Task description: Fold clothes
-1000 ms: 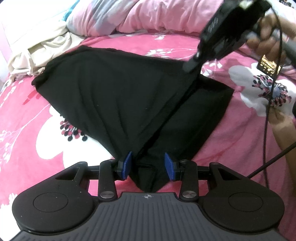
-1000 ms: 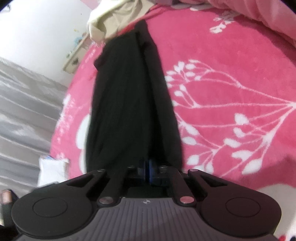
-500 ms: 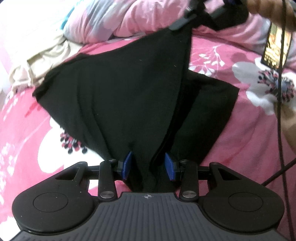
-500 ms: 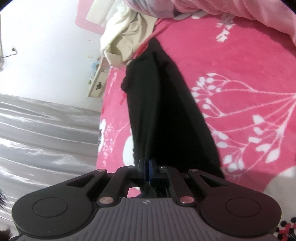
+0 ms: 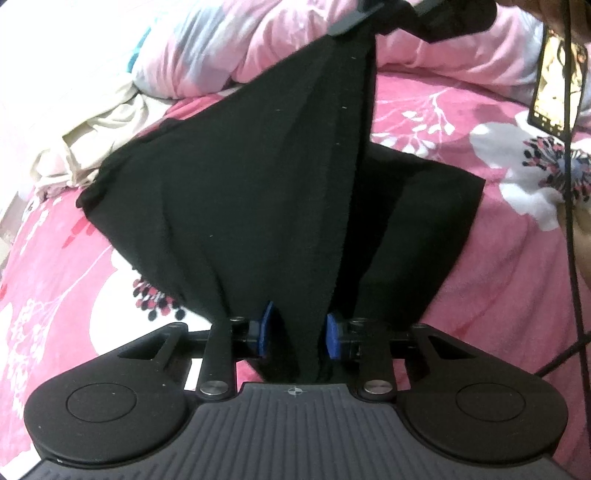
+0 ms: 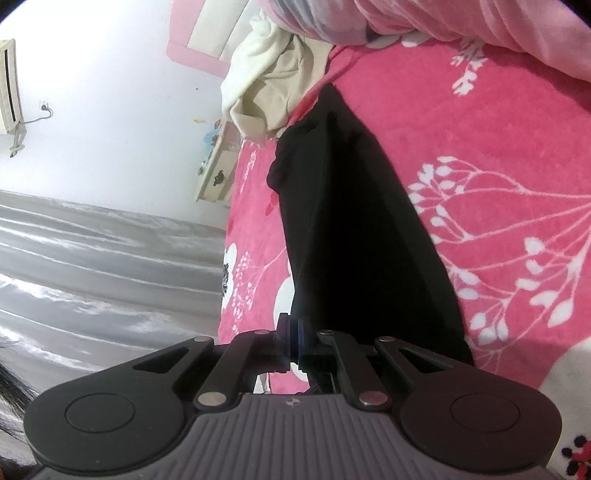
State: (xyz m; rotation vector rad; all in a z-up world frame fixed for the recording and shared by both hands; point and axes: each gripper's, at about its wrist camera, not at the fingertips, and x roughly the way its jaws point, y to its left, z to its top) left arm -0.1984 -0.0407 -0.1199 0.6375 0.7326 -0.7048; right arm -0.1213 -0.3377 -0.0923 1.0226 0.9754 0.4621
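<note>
A black garment (image 5: pixel 258 184) lies on the pink floral bed, with one corner pulled up into a taut tent. At the top of the left wrist view my right gripper (image 5: pixel 354 24) is shut on that raised corner. In its own view the right gripper (image 6: pixel 295 343) has its blue pads together on the black cloth (image 6: pixel 351 221), which runs away along the bed. My left gripper (image 5: pixel 298 332) sits at the garment's near corner. Its jaws are closing, a fold of black cloth hangs between the blue pads, and a small gap still shows at the left pad.
Cream clothes (image 5: pixel 92 147) are heaped at the far left beside a pink duvet (image 5: pixel 258 44). A black cable (image 5: pixel 570 221) and a hanging tag (image 5: pixel 554 92) cross the right side. In the right wrist view a white nightstand (image 6: pixel 218 166) stands past the bed edge.
The right gripper has lifted the garment's corner up and away, drawing the cloth taut. The left jaws have narrowed around the near fold. The right wrist view has rolled.
</note>
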